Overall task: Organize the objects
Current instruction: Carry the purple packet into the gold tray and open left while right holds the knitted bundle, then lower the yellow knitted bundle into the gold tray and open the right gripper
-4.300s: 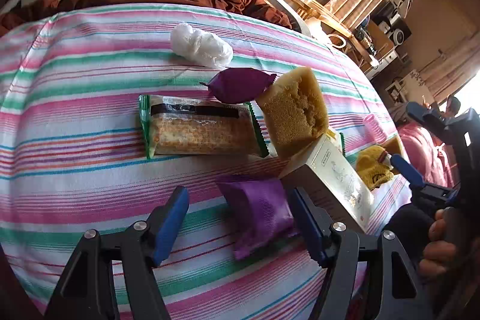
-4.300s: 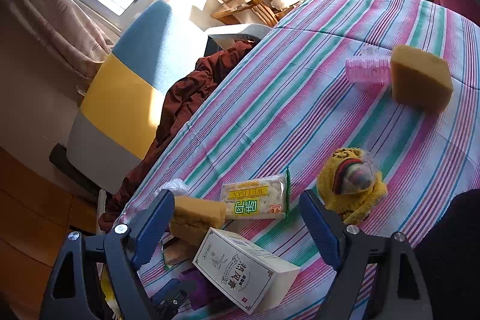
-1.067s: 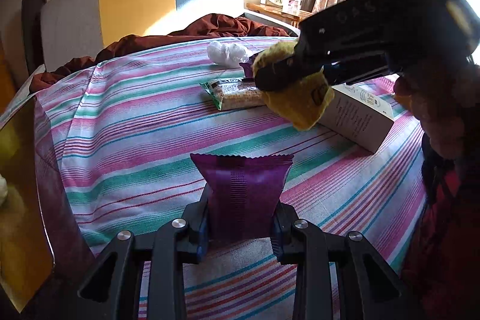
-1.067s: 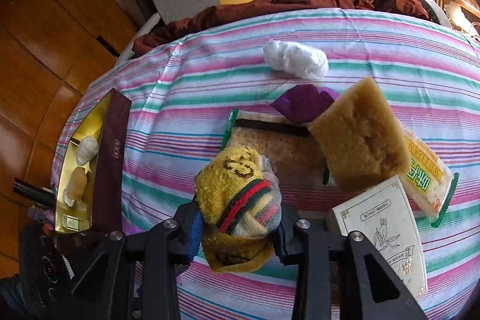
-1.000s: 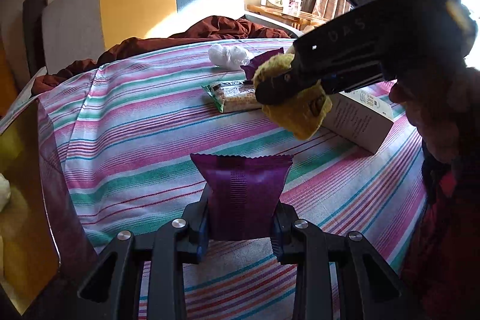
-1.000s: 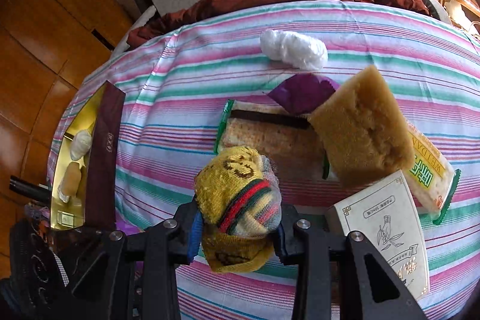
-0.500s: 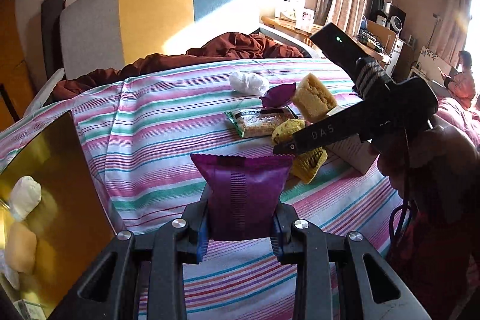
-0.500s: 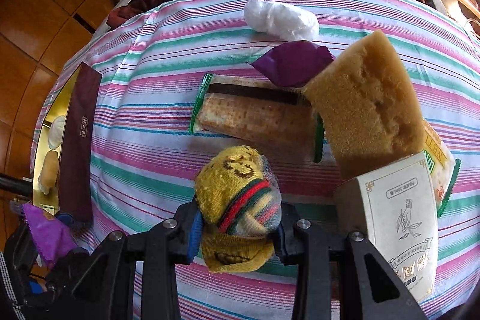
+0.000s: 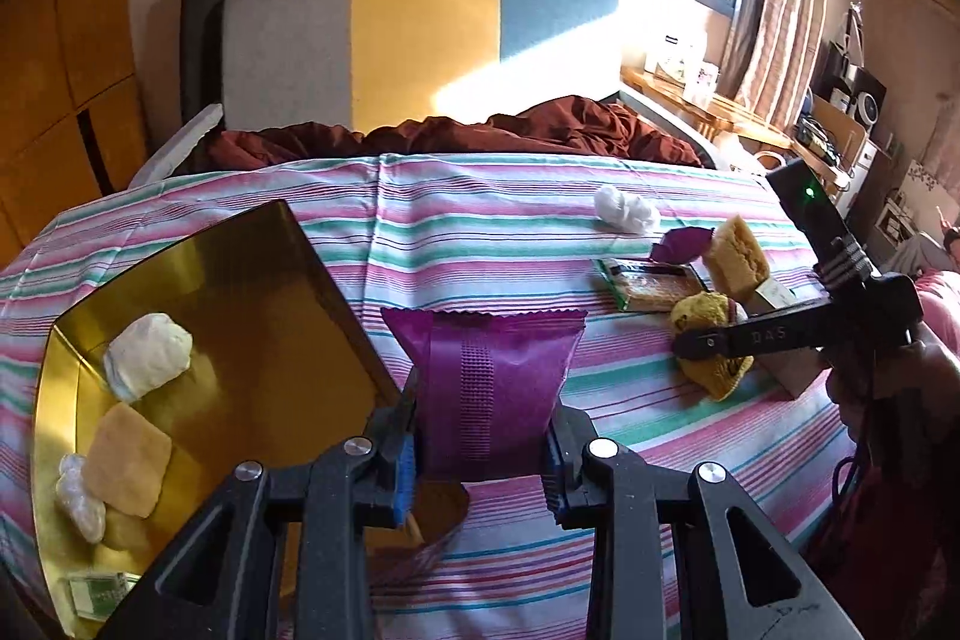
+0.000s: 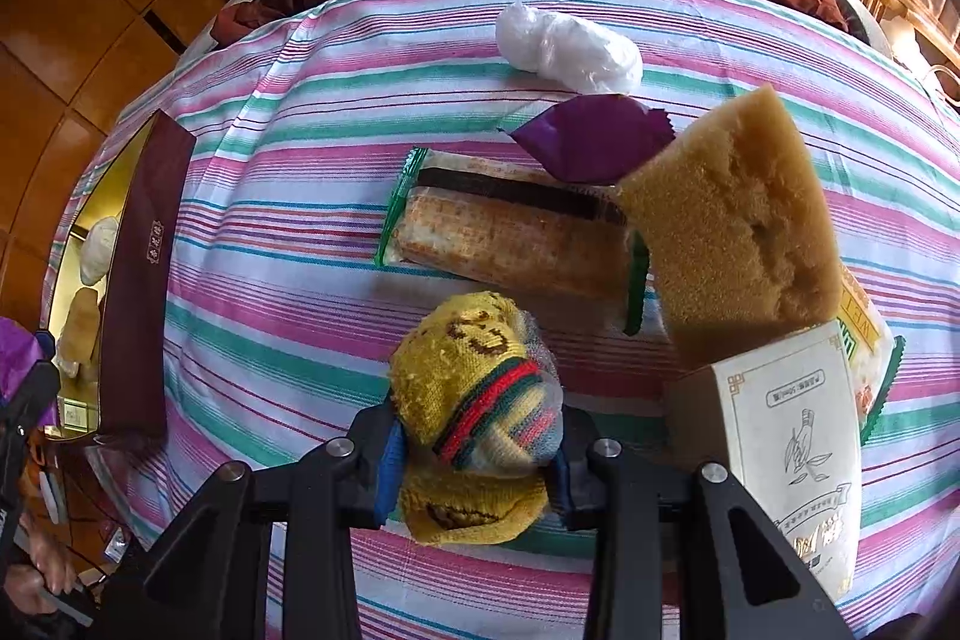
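Note:
My left gripper point(image 9: 480, 451) is shut on a purple snack packet point(image 9: 486, 388), held upright above the table beside the open gold box point(image 9: 240, 304). The box holds white and tan wrapped pieces. My right gripper point(image 10: 474, 466) is shut on a yellow knitted pouch point(image 10: 474, 400) with red and green stripes, held over the striped tablecloth; it also shows in the left wrist view point(image 9: 708, 340). On the table lie a cracker pack point(image 10: 510, 232), a second purple packet point(image 10: 591, 136), a brown sponge point(image 10: 732, 220), a white box point(image 10: 792, 442) and a white plastic wad point(image 10: 567, 49).
The gold box's maroon lid wall point(image 10: 141, 274) stands at the table's left edge. A yellow cracker pack point(image 10: 864, 334) lies under the sponge. A striped chair point(image 9: 420, 40) with a brown cloth point(image 9: 528, 130) stands behind the table.
My left gripper has swung left with the purple packet, bringing the gold box closer. My right gripper with the pouch has moved closer to the cracker pack and sponge.

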Motion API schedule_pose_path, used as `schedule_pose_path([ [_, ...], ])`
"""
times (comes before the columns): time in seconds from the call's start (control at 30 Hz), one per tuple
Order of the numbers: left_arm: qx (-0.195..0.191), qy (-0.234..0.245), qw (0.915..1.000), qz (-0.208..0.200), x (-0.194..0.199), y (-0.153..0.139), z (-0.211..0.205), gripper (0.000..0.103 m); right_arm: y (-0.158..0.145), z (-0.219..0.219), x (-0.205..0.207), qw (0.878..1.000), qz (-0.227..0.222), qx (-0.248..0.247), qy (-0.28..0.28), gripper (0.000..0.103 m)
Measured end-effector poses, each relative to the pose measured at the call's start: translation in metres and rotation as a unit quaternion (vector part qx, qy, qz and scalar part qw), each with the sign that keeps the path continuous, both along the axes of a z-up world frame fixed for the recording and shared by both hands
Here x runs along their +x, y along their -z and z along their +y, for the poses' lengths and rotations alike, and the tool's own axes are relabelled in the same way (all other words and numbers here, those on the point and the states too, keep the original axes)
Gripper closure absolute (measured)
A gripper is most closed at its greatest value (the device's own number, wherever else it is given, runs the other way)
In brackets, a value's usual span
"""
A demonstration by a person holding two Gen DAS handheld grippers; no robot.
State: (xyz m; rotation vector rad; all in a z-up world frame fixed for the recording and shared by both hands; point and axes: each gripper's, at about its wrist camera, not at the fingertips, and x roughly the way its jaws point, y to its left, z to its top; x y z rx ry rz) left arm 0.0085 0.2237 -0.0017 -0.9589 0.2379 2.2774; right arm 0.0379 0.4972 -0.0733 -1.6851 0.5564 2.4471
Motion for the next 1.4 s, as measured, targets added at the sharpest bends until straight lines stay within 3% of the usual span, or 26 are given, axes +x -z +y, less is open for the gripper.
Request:
schedule_pose_path([
  [0.47, 0.003, -0.109, 0.994, -0.012, -0.058, -0.001, -0.087, 0.07, 0.0, -0.004, -0.002, 1.0, -0.004, 0.019, -0.002, 0.066],
  [0.7, -0.021, -0.191, 0.9811, -0.023, -0.105, 0.011, -0.149, 0.07, 0.001, -0.011, -0.005, 0.999, -0.008, 0.045, -0.011, 0.066],
  [0.97, -0.058, -0.254, 0.9651, -0.026, -0.147, 0.032, -0.182, 0.068, -0.001, -0.022, -0.008, 0.996, -0.009, 0.085, -0.025, 0.066],
  [1.1, -0.058, -0.266, 0.9618, -0.024, -0.152, 0.035, -0.187, 0.059, -0.002, -0.027, -0.009, 0.995, -0.005, 0.1, -0.031, 0.066],
  [1.4, -0.038, -0.26, 0.9649, -0.011, -0.137, 0.028, -0.191, 0.047, -0.012, -0.045, -0.009, 0.992, 0.012, 0.122, -0.042, 0.066],
])
